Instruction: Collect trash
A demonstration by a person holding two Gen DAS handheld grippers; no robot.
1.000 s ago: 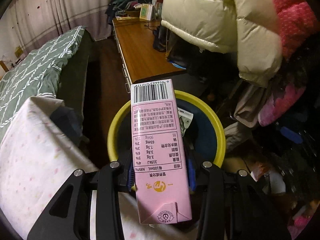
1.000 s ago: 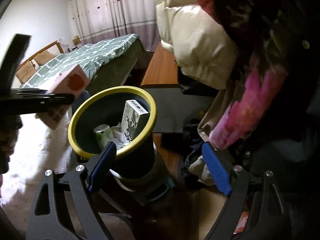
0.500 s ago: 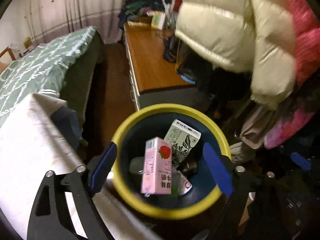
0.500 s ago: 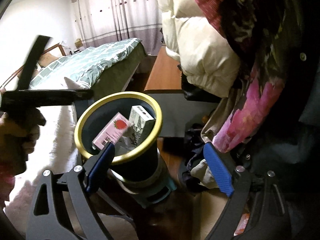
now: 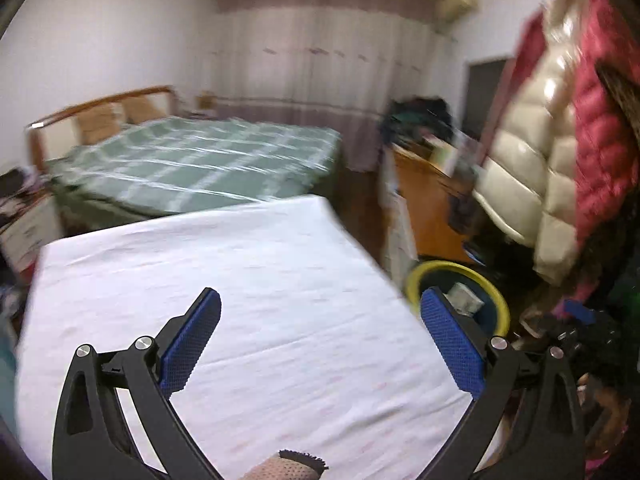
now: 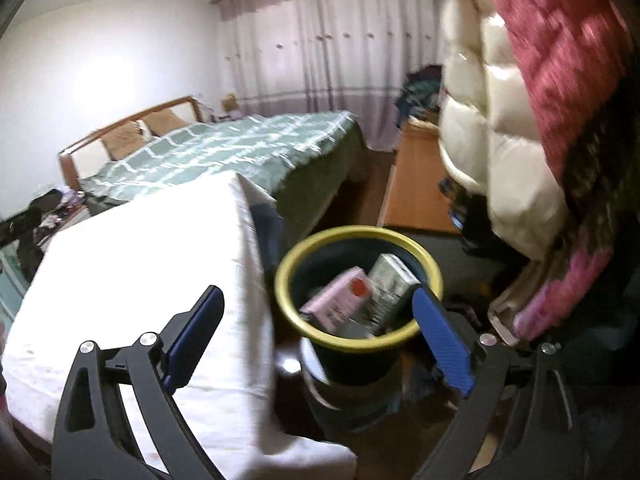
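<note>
Both my claws empty, the trash down in the yellow-rimmed bin

My left gripper [image 5: 320, 336] is opening, nothing between its jaws, over the white-sheeted table [image 5: 224, 280] left of the bin [image 5: 496, 304]; my right gripper [image 6: 318, 330] is opening too, also empty, right beside the bin's rim and the nearer one. Inside the bin the pink carton [image 6: 340, 300] leans, long axis tilted up toward the right, against the grey-green carton [image 6: 390, 284]
</note>
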